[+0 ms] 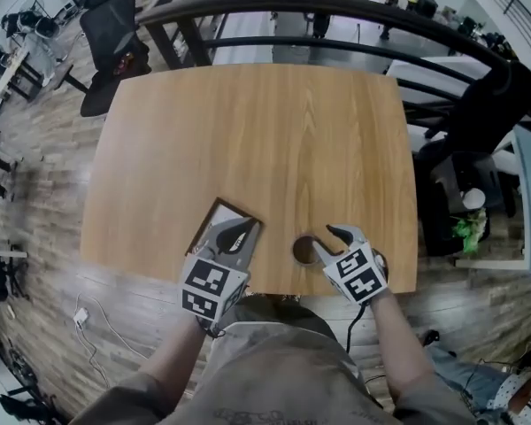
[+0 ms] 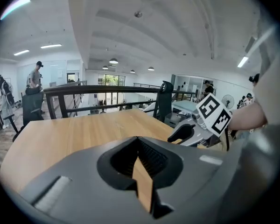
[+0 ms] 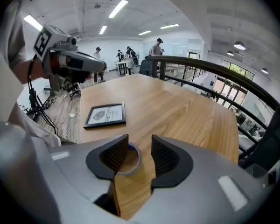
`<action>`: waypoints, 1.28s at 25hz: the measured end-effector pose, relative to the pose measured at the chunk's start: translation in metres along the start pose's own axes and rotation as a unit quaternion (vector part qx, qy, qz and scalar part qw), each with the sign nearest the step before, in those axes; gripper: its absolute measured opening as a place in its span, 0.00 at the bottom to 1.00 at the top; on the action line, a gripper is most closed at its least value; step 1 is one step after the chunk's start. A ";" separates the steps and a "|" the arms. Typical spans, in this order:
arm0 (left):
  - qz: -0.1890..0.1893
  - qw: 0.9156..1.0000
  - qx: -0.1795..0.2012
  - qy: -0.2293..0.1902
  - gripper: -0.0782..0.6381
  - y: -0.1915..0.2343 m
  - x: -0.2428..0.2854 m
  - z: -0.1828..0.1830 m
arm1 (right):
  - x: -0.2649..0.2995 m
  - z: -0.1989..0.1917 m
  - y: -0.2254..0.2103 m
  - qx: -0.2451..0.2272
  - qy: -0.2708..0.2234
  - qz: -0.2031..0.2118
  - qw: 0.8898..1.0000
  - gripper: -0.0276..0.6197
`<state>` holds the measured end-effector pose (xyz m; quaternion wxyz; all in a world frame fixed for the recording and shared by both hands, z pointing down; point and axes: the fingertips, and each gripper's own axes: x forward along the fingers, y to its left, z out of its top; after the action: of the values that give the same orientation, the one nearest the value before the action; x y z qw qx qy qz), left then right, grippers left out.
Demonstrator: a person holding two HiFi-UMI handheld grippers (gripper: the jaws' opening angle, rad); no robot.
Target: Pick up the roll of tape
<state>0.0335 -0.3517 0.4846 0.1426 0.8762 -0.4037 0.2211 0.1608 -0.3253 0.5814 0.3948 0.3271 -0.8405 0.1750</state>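
Jaws of the right gripper point(image 3: 139, 143) stand spread, with the roll of tape point(image 3: 138, 161) sitting between them but not yet squeezed; one pad covers part of its rim, and I can't say whether that pad touches it. The roll lies flat on the wooden table point(image 1: 248, 131), just to the right of the picture frame point(image 1: 219, 212) as the person faces it, close to the table's near edge. The right gripper reaches in from the side of the roll away from the frame.

The left gripper point(image 2: 138, 140) has its jaws pressed together at the tips, with nothing between them but a sliver of bare wood showing through. It hovers right over the frame's near end and has no part in the pick.

By my reckoning the approach is about done and the lifting is all still to do: the roll is on the table and unheld. What's left is to close the jaws across the ring so they bite its wall, then raise it clear. With one pad so close against the rim, I'd expect the roll might skid toward the frame as the jaws close.
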 end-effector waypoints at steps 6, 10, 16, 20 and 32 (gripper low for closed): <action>-0.019 0.998 -0.019 0.055 0.11 0.001 0.023 -0.046 | 0.042 -0.037 -0.001 -0.030 0.073 -0.005 0.997 0.27; -0.028 0.996 -0.027 0.083 0.11 -0.001 0.038 -0.079 | 0.061 -0.050 0.003 -0.030 0.094 0.006 0.995 0.27; -0.045 0.991 -0.039 0.117 0.11 -0.010 0.051 -0.115 | 0.084 -0.068 0.005 -0.020 0.113 0.009 0.993 0.27; -0.053 0.988 -0.049 0.134 0.11 -0.014 0.055 -0.127 | 0.092 -0.073 0.008 -0.012 0.117 0.017 0.993 0.27; -0.048 0.988 -0.054 0.134 0.11 -0.005 0.057 -0.121 | 0.085 -0.062 -0.017 0.007 0.093 -0.016 0.996 0.13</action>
<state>0.0371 -0.3335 0.6171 0.2535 0.8477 -0.3501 0.3075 0.1661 -0.3387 0.6874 0.4714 0.3251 -0.7940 0.2041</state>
